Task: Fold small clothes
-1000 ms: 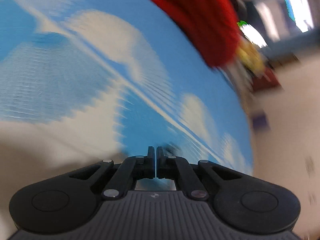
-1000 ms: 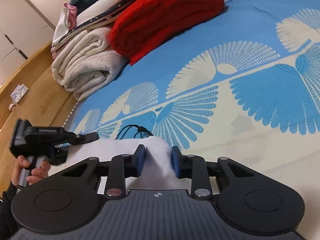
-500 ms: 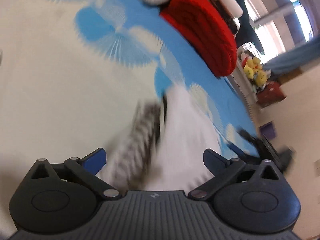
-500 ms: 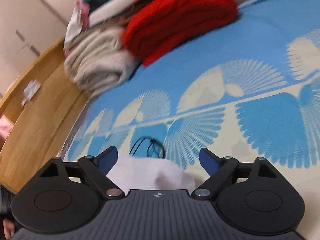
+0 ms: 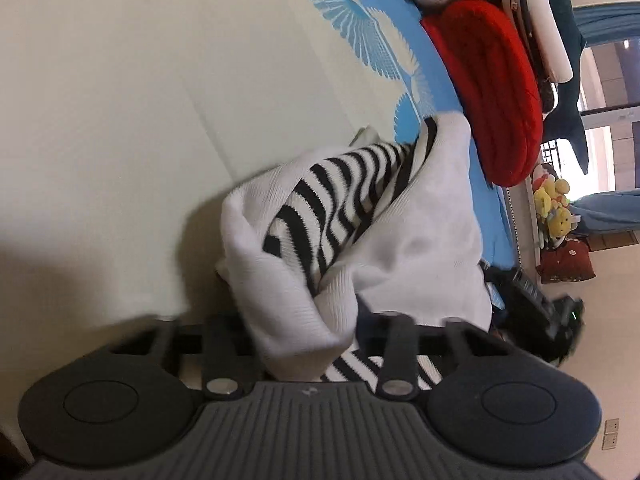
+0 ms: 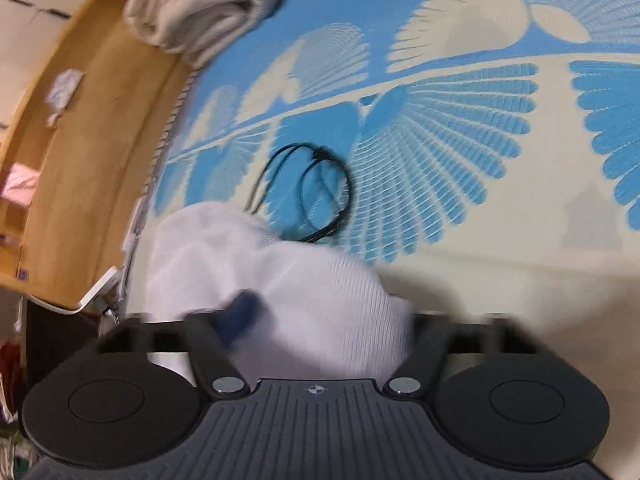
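Observation:
A small white garment with black-and-white stripes (image 5: 360, 216) lies bunched on the cream and blue bedspread (image 5: 120, 100). My left gripper (image 5: 304, 328) is closed around a white fold of it, the cloth bulging over the fingers. In the right wrist view the same white cloth (image 6: 280, 280) fills the space between my right gripper's (image 6: 324, 320) jaws, which are closing on it; the fingers are blurred and mostly hidden by the fabric. The other hand's gripper (image 5: 540, 312) shows at the far side of the garment.
A folded red knit (image 5: 488, 88) and rolled cream blankets (image 6: 192, 8) lie stacked at the bed's far edge. A coiled black cable (image 6: 312, 192) lies on the bedspread just beyond the cloth. A wooden bedside surface (image 6: 80, 160) runs along the left.
Both grippers were wide open half a second ago. Both have dropped onto the garment and their jaws have closed inward on its white fabric. The left view swung round to face the garment.

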Action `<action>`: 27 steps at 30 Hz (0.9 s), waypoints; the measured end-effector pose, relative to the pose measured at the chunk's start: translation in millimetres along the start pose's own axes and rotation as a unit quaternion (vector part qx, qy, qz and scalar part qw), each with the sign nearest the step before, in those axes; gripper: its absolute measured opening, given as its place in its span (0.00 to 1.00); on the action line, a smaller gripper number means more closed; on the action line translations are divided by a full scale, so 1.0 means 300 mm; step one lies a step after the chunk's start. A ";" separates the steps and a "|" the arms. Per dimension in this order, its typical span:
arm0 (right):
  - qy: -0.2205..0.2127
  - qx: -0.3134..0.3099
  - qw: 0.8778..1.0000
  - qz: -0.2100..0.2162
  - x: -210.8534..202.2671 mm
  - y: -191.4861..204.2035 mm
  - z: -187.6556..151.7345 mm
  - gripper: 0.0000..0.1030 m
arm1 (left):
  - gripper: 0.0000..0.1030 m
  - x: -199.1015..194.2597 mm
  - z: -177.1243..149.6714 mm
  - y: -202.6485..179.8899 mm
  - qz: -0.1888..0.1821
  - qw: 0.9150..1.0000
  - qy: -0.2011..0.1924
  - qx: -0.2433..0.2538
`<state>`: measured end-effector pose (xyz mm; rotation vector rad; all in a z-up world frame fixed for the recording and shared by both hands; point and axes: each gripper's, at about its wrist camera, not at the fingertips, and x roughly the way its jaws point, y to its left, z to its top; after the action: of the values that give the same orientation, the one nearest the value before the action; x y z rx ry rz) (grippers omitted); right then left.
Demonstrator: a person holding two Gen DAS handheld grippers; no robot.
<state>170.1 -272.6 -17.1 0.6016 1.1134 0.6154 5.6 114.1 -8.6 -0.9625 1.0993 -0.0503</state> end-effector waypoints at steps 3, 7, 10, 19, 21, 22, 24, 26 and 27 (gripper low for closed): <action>-0.042 -0.018 0.999 -0.019 -0.034 0.010 -0.015 0.29 | 0.32 0.060 0.144 -0.097 0.013 0.997 0.015 0.071; -0.142 0.038 0.988 -0.050 -0.139 -0.074 0.011 0.23 | 0.32 0.294 0.417 -0.358 0.024 0.983 0.017 0.179; -0.203 0.101 0.971 -0.071 -0.225 -0.181 -0.002 0.21 | 0.32 0.532 0.562 -0.622 0.016 0.966 0.015 0.257; -0.267 0.153 0.951 -0.040 -0.304 -0.325 -0.196 0.18 | 0.32 0.892 0.562 -0.990 -0.005 0.934 0.019 0.357; -0.270 0.152 0.950 -0.039 -0.296 -0.331 -0.189 0.18 | 0.32 0.874 0.580 -0.961 -0.006 0.938 0.013 0.346; -0.270 0.152 0.950 -0.040 -0.293 -0.332 -0.183 0.18 | 0.35 0.873 0.601 -0.962 -0.005 0.941 0.004 0.339; -0.271 0.157 0.949 -0.039 -0.298 -0.336 -0.182 0.18 | 0.41 0.843 0.643 -0.950 0.001 0.945 -0.033 0.325; -0.272 0.159 0.948 -0.043 -0.300 -0.337 -0.180 0.22 | 0.68 0.793 0.664 -0.936 0.022 0.945 -0.068 0.319; -0.273 0.159 0.947 -0.051 -0.303 -0.329 -0.181 0.30 | 0.78 0.763 0.667 -0.937 0.040 0.942 -0.082 0.323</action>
<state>105.0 -398.2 -48.3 0.9214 0.7112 0.1528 386.7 -40.5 37.3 -0.3239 0.8770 -0.2450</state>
